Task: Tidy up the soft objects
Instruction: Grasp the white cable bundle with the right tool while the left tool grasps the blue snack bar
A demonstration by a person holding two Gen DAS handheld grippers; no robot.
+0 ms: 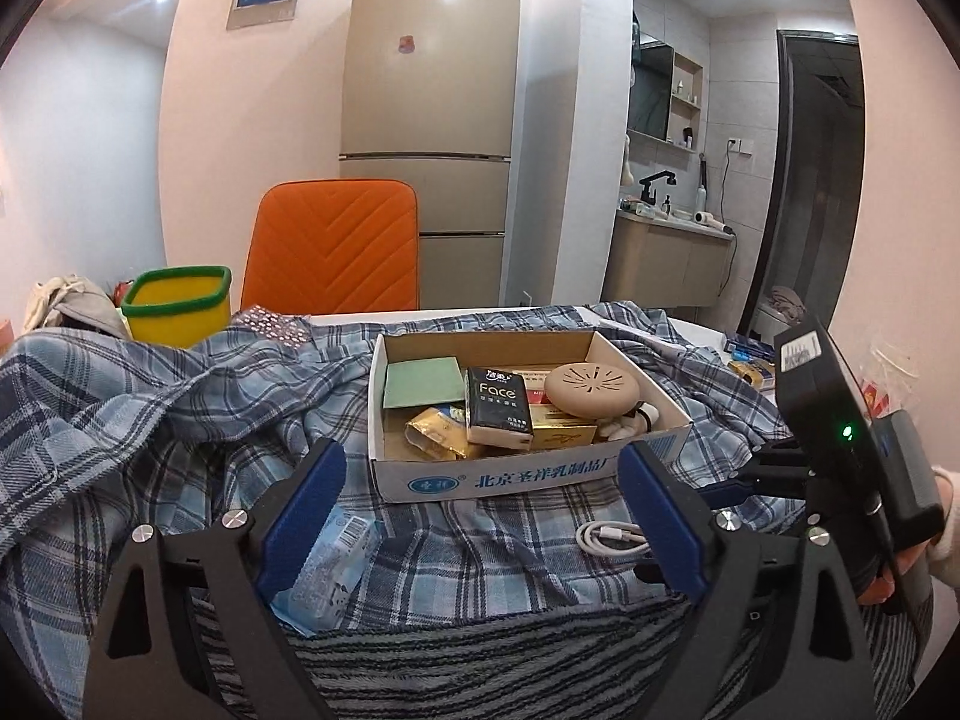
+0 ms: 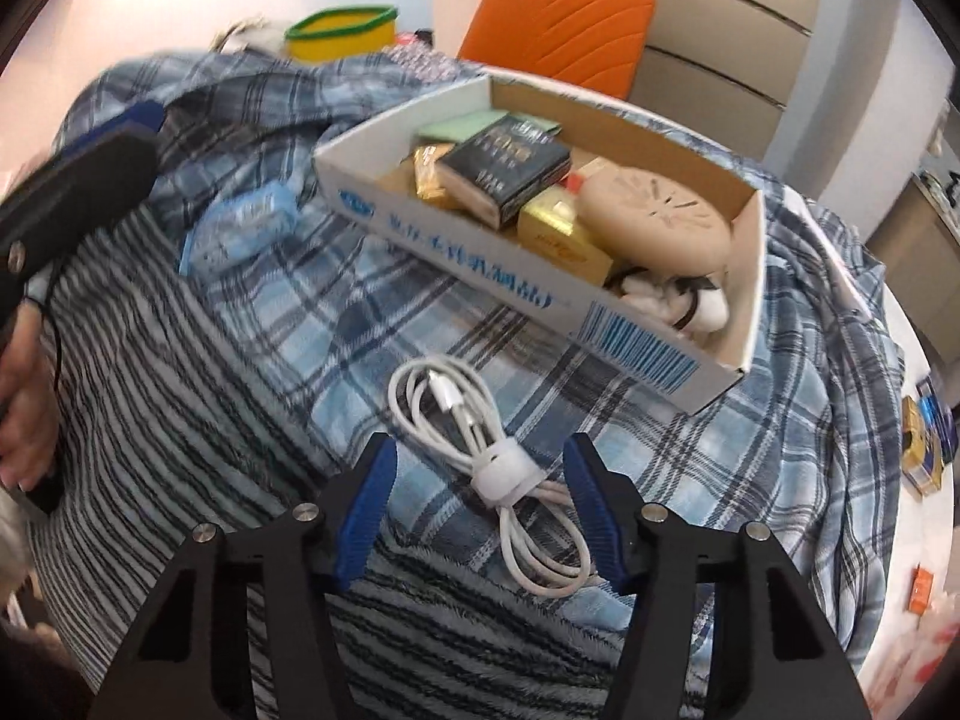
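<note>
While spread wide, right hand-held gripper straddles cable, seemingly untouched.

A cardboard box sits on the plaid cloth, holding a tissue pack with a round disc to its right; a coiled cable lies before the box, a wipes packet to its left. Behind stand a chair and, further left, a bin; a fridge rises behind the chair.
</note>
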